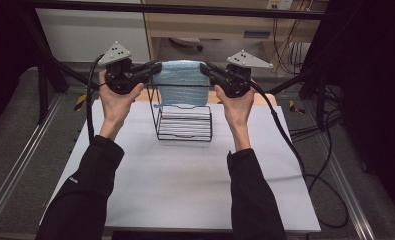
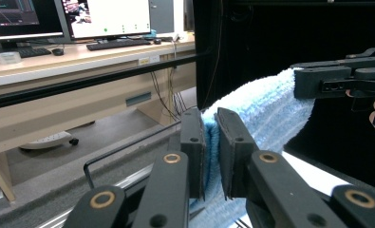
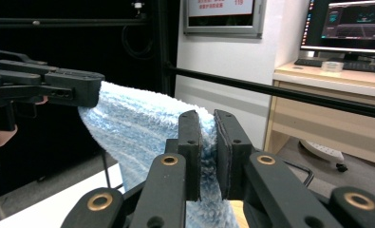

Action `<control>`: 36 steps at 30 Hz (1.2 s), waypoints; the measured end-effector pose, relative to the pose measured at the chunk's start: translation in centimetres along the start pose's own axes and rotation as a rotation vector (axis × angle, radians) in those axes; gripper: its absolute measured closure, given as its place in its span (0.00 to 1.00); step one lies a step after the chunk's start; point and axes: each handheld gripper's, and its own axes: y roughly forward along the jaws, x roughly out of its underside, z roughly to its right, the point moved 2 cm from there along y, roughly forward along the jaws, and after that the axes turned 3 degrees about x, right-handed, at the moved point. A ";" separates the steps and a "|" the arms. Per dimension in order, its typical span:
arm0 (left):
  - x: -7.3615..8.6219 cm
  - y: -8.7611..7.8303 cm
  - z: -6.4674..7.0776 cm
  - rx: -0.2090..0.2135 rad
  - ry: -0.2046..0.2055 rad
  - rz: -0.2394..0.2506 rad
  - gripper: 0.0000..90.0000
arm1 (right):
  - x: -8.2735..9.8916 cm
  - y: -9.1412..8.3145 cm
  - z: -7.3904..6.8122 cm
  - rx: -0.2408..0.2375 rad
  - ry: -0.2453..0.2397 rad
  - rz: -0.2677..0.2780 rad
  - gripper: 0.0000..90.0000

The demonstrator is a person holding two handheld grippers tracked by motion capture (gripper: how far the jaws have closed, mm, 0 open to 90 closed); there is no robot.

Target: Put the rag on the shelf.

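Fingers of the left gripper (image 1: 152, 66) and right gripper (image 1: 207, 70) are each closed on a top corner of the blue towel (image 1: 180, 82), stretched above the wire rack (image 1: 184, 122) on the white tabletop (image 1: 185, 175). Probably it is the hanging step; next, lower the towel evenly over the rack's top bar.

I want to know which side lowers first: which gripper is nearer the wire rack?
Neither clearly. Left gripper and right gripper each pinch a top corner of the blue towel, held about evenly above the wire rack, one to each side.
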 end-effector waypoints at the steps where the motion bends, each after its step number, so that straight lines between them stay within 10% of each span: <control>1: 0.0 -0.1 0.1 0.004 -0.002 -0.007 0.91 | 0.0 -0.2 -0.1 -0.006 -0.007 -0.004 0.91; 28: 2.3 -1.7 1.5 0.065 0.010 -0.169 0.85 | 2.5 -1.6 -1.1 -0.107 -0.043 -0.128 0.91; 36: 0.4 -2.2 1.5 0.066 -0.055 -0.118 0.83 | 3.1 -1.8 -1.0 -0.123 -0.044 -0.145 0.91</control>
